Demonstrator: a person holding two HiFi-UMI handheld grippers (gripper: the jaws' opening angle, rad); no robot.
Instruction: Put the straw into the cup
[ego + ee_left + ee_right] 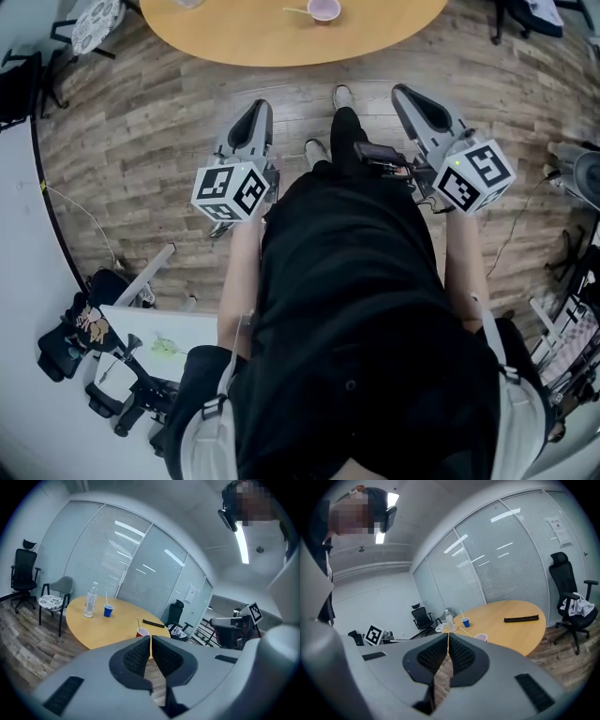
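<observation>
A pinkish-red cup (323, 9) stands near the front edge of the round wooden table (244, 37), with a thin straw (294, 11) lying just left of it. The same cup (481, 637) and straw (464, 632) show in the right gripper view. The left gripper view has the cup (142, 632) and straw (138, 623) just above the jaws. My left gripper (251, 117) and right gripper (412, 101) are held at waist height over the floor, well short of the table. Both are shut with nothing between the jaws.
Farther back on the table stand a blue cup (108, 611) with its own straw, a water bottle (90, 601) and a black bar (521, 618). A patterned-seat chair (94, 23) is at the table's left, with a black office chair (569, 592) on the right. Gear lies on the floor (112, 375).
</observation>
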